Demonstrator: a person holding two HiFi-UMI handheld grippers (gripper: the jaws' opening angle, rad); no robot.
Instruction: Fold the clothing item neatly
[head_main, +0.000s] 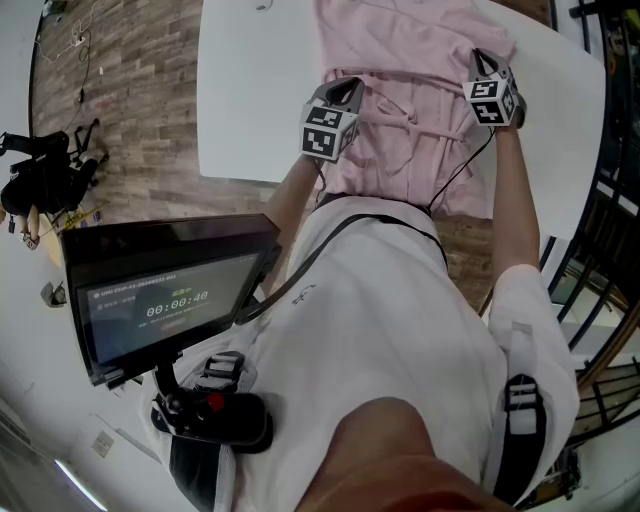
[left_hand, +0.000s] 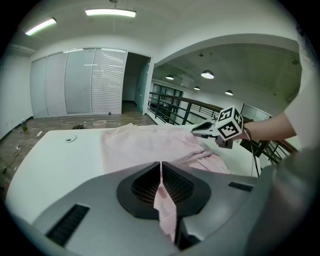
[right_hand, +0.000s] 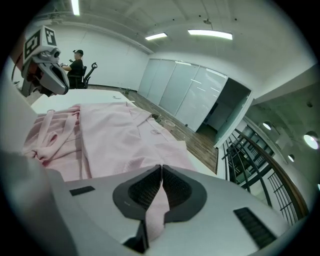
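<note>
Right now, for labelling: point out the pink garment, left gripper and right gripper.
pink garment (head_main: 400, 150): head view, middle of cloth.
left gripper (left_hand: 161, 170): left gripper view, between pinching jaw tips.
right gripper (right_hand: 161, 172): right gripper view, between pinching jaw tips.

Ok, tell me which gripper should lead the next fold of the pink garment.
Neither clearly: the left gripper and the right gripper both have jaws shut on the pink garment, at opposite sides. Moving them together looks best.

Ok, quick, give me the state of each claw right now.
Left claw: closed, pinching a fold of the pink garment.
Right claw: closed, pinching the same pink garment.
</note>
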